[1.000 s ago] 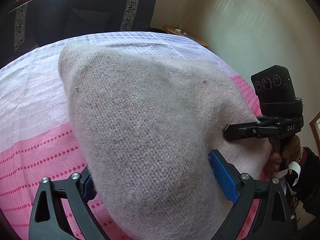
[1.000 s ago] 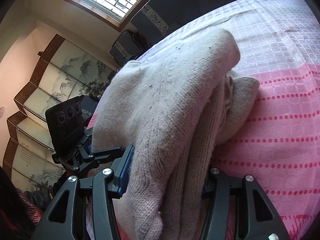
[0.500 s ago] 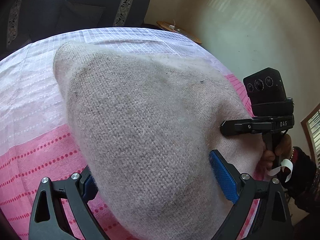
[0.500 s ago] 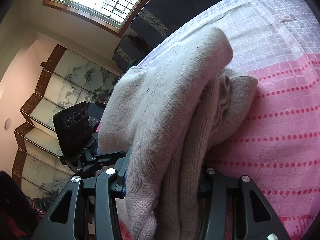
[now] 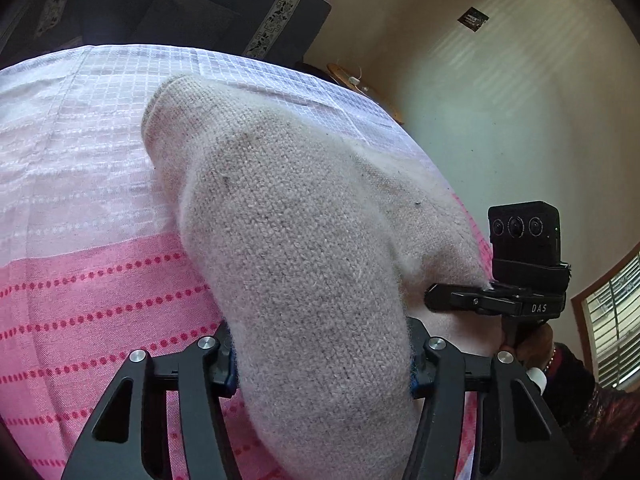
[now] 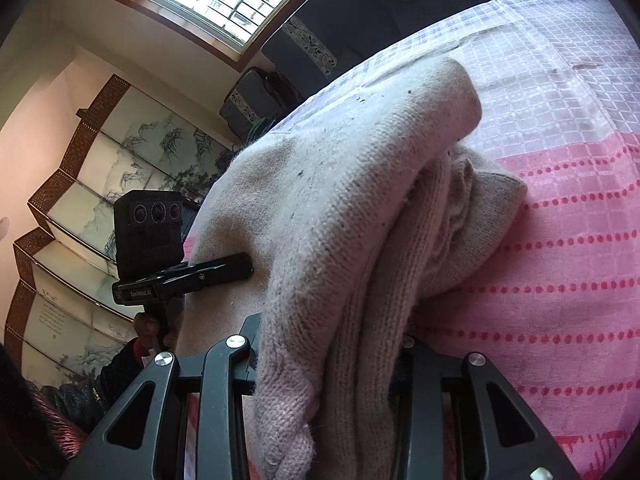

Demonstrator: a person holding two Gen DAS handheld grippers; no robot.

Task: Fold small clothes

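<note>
A pale pink-beige knit sweater (image 5: 304, 248) lies folded in thick layers on the pink and white bedspread (image 5: 80, 288). My left gripper (image 5: 322, 364) is shut on one near edge of it, the knit bulging between the jaws. My right gripper (image 6: 330, 360) is shut on the other near edge, where several stacked layers (image 6: 360, 240) hang over the jaws. Each gripper shows in the other's view: the right one (image 5: 452, 300) at the sweater's right side, the left one (image 6: 224, 270) at its left side.
The bedspread (image 6: 560, 240) extends beyond the sweater. A dark sofa (image 5: 180, 12) stands behind the bed. A painted folding screen (image 6: 80, 200) stands to the left and a small round wooden table (image 5: 360, 84) near the wall.
Both grippers have closed tighter on the sweater's near edge. The sweater is bunched narrower and raised between them, and the left view has swung to the left.
</note>
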